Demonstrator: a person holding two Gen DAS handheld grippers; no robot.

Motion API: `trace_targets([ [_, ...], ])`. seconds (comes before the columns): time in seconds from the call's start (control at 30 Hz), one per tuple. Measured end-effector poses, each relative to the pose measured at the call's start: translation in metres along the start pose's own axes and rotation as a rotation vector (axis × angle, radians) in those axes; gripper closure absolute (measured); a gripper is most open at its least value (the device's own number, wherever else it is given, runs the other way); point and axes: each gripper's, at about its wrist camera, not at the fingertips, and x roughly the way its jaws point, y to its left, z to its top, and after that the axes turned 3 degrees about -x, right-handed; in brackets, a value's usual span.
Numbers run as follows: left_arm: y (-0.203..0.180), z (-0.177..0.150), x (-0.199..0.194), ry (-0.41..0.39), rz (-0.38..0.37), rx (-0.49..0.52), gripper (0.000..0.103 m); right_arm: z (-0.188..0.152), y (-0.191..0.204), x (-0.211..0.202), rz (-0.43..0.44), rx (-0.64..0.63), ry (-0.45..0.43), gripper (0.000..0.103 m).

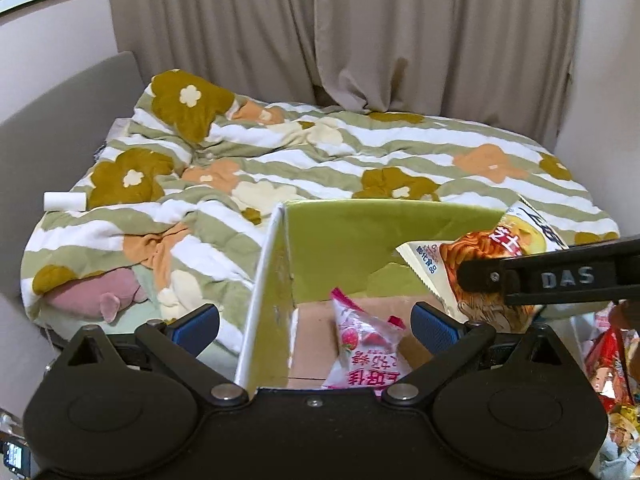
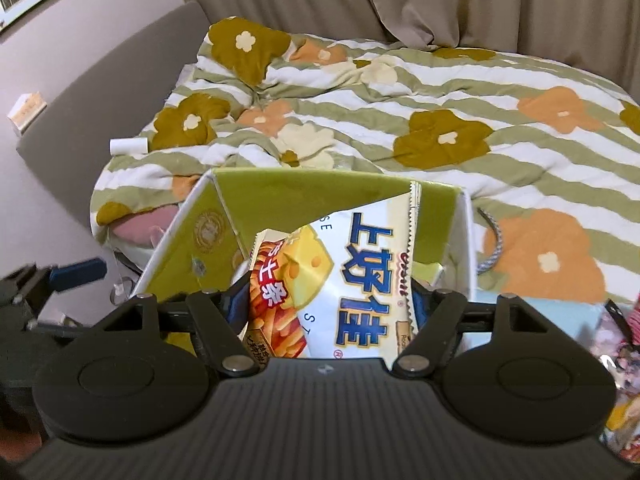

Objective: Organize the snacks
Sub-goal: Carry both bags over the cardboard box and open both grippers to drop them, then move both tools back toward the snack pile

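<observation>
While the right gripper point(image 2: 324, 304) stays out of the prose's past and simply clamps a cheese-stick snack bag point(image 2: 352, 272) above the green-lined box point(image 2: 280, 188), the left gripper point(image 1: 316, 322) hangs with jaws wide apart over 1 pink strawberry packet point(image 1: 360, 344) on the box floor. Best practice: lower the bag fully inside before letting go, clear of the walls.

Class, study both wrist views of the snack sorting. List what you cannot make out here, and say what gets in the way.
- Box floor, right wrist view: hidden by the cheese snack bag that the right gripper clamps.
- Pink strawberry packet, left wrist view: lower part hidden behind the open left gripper body.
- Snack pile: cut off by the right edge in both views.
- Pink plush: mostly under the quilt.
</observation>
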Motion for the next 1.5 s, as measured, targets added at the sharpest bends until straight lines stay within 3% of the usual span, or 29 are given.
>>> trace_targets([
  [0.23, 0.007, -0.004, 0.001, 0.012, 0.028, -0.023, 0.0, 0.007, 0.002, 0.033, -0.001, -0.034, 0.012, 0.014],
  [0.3, 0.008, -0.005, 0.001, 0.015, 0.032, -0.025, 0.0, 0.009, 0.001, 0.04, -0.004, -0.026, 0.002, 0.0],
  [0.63, 0.012, -0.01, -0.008, 0.002, 0.037, -0.046, 0.0, -0.002, -0.004, 0.029, -0.005, -0.005, -0.018, 0.0],
  [0.83, 0.01, -0.011, -0.027, -0.027, 0.019, -0.038, 0.0, -0.006, -0.003, -0.001, -0.08, -0.012, -0.052, 0.0],
  [1.07, 0.001, -0.013, -0.057, -0.067, -0.027, -0.007, 0.0, -0.022, -0.002, -0.053, -0.096, 0.036, -0.107, 0.0],
  [1.5, -0.072, -0.039, -0.102, -0.083, -0.222, 0.113, 0.0, -0.092, -0.044, -0.165, -0.238, 0.148, -0.209, 0.0],
])
